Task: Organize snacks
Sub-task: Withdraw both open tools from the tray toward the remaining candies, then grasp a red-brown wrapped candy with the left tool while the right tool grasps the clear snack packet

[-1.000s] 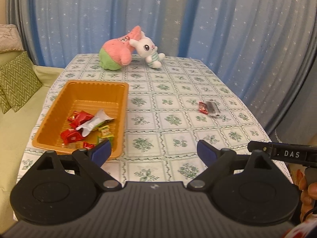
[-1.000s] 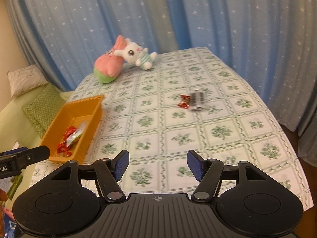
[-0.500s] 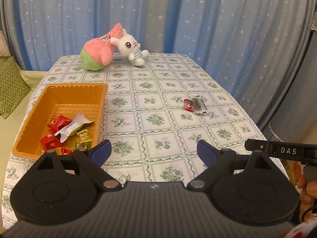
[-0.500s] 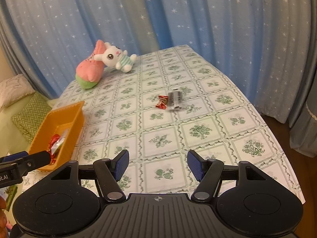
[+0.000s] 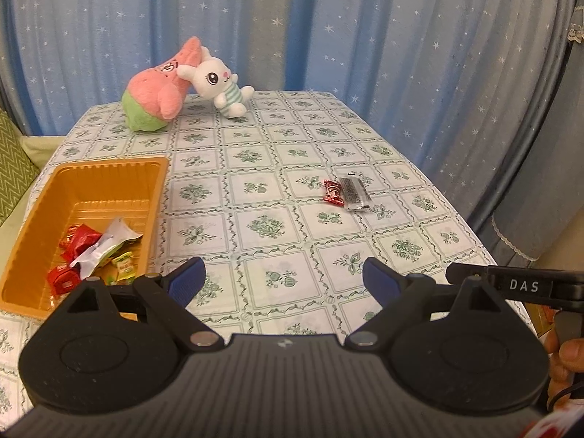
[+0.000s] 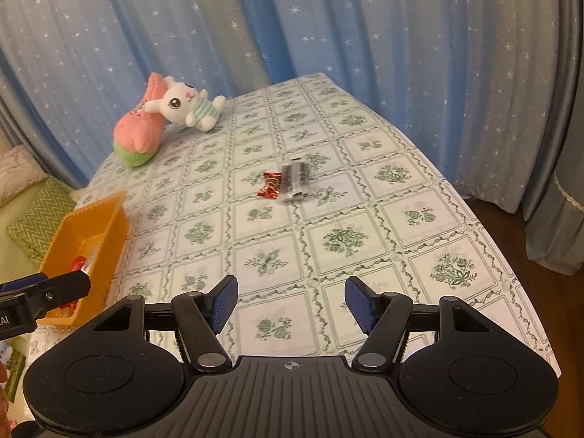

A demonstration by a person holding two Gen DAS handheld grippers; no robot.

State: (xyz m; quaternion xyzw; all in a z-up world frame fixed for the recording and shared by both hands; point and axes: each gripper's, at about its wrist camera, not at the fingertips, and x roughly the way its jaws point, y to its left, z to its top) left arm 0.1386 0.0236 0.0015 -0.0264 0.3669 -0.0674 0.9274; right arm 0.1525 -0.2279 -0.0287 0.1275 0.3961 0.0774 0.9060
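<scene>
A small red foil-wrapped candy and a flat grey-and-clear snack packet lie side by side, touching or nearly so, on the white tablecloth with green flower squares, toward its right half and well apart from everything else. In the right wrist view the same pair, candy and packet, sits straight ahead of the tongs, in the middle of the cloth.

The other snacks are in the orange plastic tray near the left edge of the table: several red wrappers, a crumpled silver-white wrapper and a small yellow-green packet, all bunched in the near end of the tray.

The left gripper stands wide apart with nothing between its blue pads, above bare cloth at the near edge; its left finger overlaps the tray's near corner in the picture. The right gripper is also apart, somewhat narrower, empty, touching nothing. Each gripper shows at the edge of the other's view, and fingers of a hand show at the left view's right edge.

At the far end a pink and green star-shaped plush toy leans against a white plush rabbit in a striped shirt, before a blue curtain with white stars. A green zigzag cushion lies left of the table.

Compared with a second ago, both views have swung: the tray has slid left in each, and the two loose snacks now sit nearer the middle. The jaw gaps are unchanged.
</scene>
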